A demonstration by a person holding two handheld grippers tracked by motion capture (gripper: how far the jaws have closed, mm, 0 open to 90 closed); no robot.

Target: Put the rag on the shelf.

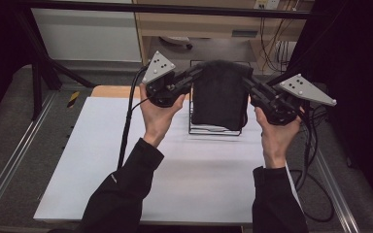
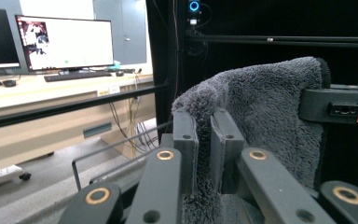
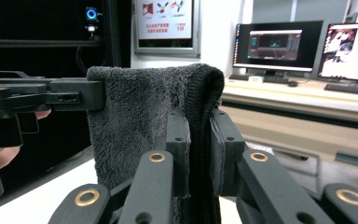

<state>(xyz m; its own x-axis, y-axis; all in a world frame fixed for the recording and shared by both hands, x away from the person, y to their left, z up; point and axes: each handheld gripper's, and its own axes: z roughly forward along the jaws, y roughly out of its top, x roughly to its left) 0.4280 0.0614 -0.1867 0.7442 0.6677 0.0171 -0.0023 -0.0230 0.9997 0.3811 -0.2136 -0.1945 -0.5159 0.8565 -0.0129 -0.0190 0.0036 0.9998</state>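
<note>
Dark towel (image 1: 220, 94) held up btwn both grippers.
L gripper (image 1: 197, 74) & R gripper (image 1: 246, 81) jaws each clamped on a top corner; towel hangs below, over wire rack (image 1: 214, 130) on tabletop (image 1: 97, 160).

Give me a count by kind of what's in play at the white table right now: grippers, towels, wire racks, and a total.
Grippers: 2, the left gripper and the right gripper, each shut on a top corner of the towel
Dark grey fluffy towel: 1, hanging between them
Black wire rack: 1, on the white table behind the towel
Total: 4
</note>
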